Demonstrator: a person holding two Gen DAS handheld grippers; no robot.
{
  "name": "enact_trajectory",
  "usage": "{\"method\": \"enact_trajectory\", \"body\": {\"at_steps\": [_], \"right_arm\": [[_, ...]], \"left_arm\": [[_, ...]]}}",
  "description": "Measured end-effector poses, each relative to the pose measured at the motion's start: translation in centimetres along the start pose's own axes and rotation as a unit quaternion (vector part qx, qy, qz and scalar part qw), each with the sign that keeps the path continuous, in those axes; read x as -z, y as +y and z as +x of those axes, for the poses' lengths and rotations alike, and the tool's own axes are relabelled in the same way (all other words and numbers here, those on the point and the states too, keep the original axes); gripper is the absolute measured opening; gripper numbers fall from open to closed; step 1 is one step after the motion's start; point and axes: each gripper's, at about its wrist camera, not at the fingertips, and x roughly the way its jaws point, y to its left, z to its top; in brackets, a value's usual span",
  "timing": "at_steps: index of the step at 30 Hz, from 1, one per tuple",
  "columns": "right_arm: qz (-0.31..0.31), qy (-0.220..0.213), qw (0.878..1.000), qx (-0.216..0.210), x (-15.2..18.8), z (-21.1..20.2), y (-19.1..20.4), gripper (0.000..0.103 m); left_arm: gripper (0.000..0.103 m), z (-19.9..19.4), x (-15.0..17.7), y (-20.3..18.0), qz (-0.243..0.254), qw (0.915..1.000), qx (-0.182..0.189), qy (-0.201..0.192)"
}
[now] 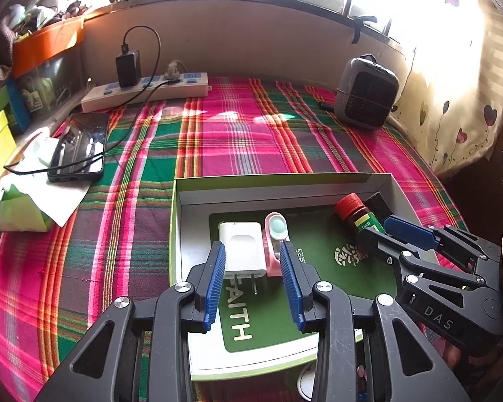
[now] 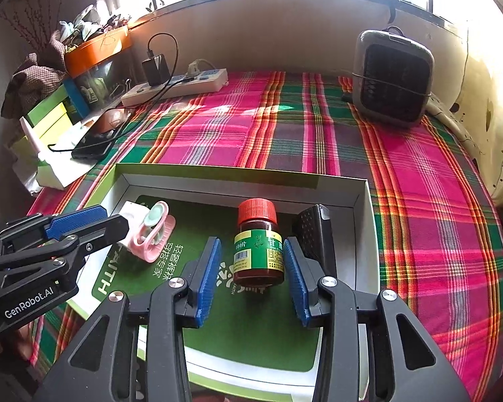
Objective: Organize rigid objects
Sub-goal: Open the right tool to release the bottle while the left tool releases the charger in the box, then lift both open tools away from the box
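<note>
Plaid bed, box (image 2: 360,194) at near edge: bottle (image 2: 258,244) upright between open right tongs (image 2: 251,278), untouched; left tongs (image 1: 253,283) open over charger (image 1: 241,251).

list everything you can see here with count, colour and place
box: 1, white walls, green floor, near middle of the cloth
white charger: 1, in box, left side
pink clip: 1, pink, beside the charger
bottle: 1, brown, red cap, upright in box
black block: 1, right of the bottle
phone: 1, black, left on the cloth
power strip: 1, white, far left
heater: 1, grey, far right
cloth: 1, pink and green plaid
left gripper: open, over charger and clip
right gripper: open, either side of the bottle
</note>
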Motion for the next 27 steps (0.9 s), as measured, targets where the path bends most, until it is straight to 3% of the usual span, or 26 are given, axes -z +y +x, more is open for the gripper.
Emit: {"method": "enact_trajectory", "body": {"at_steps": [13,27], "right_arm": [[0.01,-0.022,1.0,-0.003,2.1,-3.8,-0.6,0.04],[0.023,-0.029,0.999,-0.001,6.2,-7.5,-1.8,0.041]], "left_arm": [[0.034,-3.9,2.5,-0.1,-0.006,0.9997,0.009,-0.024],[0.034,-5.7,7.0,0.0,-0.021,0.9989,0.042,-0.006]]}}
